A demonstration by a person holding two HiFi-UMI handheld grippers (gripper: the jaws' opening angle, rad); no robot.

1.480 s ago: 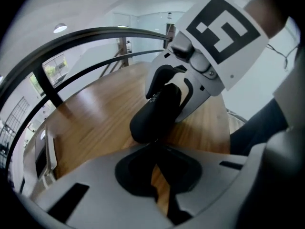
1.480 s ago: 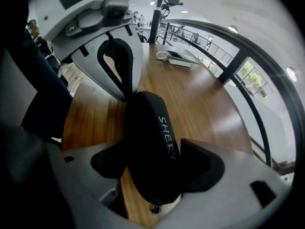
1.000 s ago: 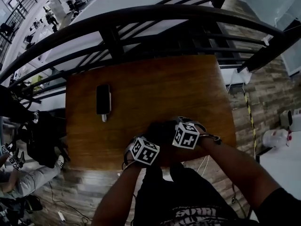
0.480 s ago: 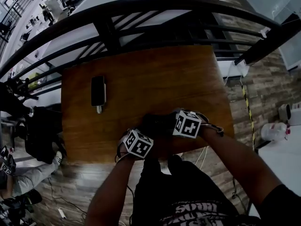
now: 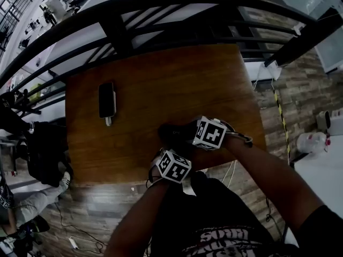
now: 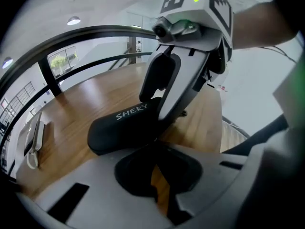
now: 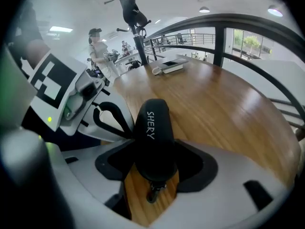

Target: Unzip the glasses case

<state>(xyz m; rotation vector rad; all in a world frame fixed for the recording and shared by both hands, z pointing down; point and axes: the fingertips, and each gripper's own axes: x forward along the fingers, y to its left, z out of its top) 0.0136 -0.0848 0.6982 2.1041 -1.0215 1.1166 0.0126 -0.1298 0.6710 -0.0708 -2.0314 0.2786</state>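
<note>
One glasses case (image 7: 152,142) — two tongs (image 6: 157,187) (image 7: 151,178).

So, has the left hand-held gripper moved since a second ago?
Yes. The left hand-held gripper shifted right in the head view, farther from the phone.

Glasses case (image 7: 152,128): black, oblong, with rounded ends and white "SHERY" lettering printed along the top. It was found lying flat on the wooden counter (image 7: 228,109), near the edge closest to the person. A zip pull (image 7: 153,191) was seen hanging at one end. That end was clasped by the right claw (image 7: 155,163), whose jaws had just been closing. The zip track could not be made out.
</note>
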